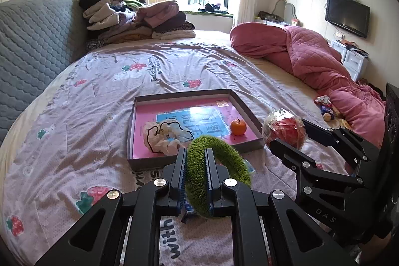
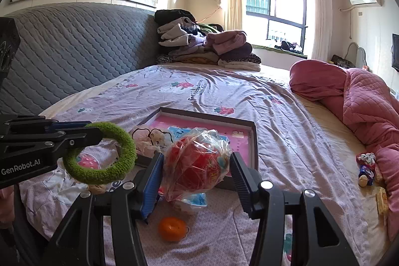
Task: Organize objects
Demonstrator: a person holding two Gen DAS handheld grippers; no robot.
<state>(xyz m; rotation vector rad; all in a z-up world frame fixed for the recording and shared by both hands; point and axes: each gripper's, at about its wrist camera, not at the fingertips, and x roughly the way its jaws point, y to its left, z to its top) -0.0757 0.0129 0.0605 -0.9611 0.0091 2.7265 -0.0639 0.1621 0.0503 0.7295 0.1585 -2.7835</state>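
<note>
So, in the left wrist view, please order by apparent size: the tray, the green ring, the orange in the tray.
1. Tray, largest.
2. Green ring, but it is in the left gripper, close to the camera, so it looks enlarged.
3. Orange, clearly smallest.

left gripper [image 2: 94, 133]: "genrobot.ai" | right gripper [image 1: 286, 138]: "das" | bedsheet [image 1: 99, 96]: "with"

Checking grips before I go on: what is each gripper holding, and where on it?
Left gripper pinches the green fuzzy ring across its band; right gripper clamps the plastic-wrapped red ball by its sides.
</note>
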